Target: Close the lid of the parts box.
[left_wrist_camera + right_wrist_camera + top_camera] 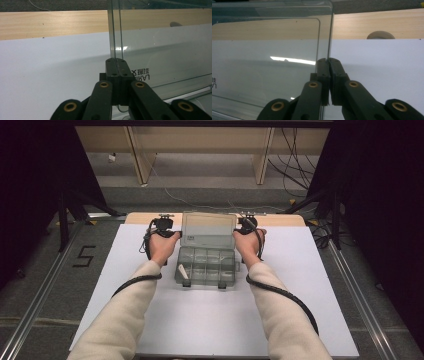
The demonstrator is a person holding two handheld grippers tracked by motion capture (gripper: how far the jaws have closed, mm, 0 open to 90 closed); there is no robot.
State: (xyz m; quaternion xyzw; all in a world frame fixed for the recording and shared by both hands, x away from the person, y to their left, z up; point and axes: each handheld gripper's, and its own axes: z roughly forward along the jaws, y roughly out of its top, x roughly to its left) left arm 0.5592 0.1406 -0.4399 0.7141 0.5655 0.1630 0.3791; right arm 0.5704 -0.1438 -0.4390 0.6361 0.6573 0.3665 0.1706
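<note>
The high view shows a clear plastic box with little compartments (206, 265) on the white worktop (300, 310), its see-through lid (208, 231) standing up. The left tongs (167, 229) and right tongs (243, 227) each pinch a lid edge. Next, I think, both must swing it together.

A clear compartment box (205, 266) sits on the white table (300, 320), its lid (208, 230) raised at the far side. The left gripper (165, 226) and right gripper (247, 224) flank the lid's edges. A small white piece (183, 271) lies in the near-left compartment.
</note>
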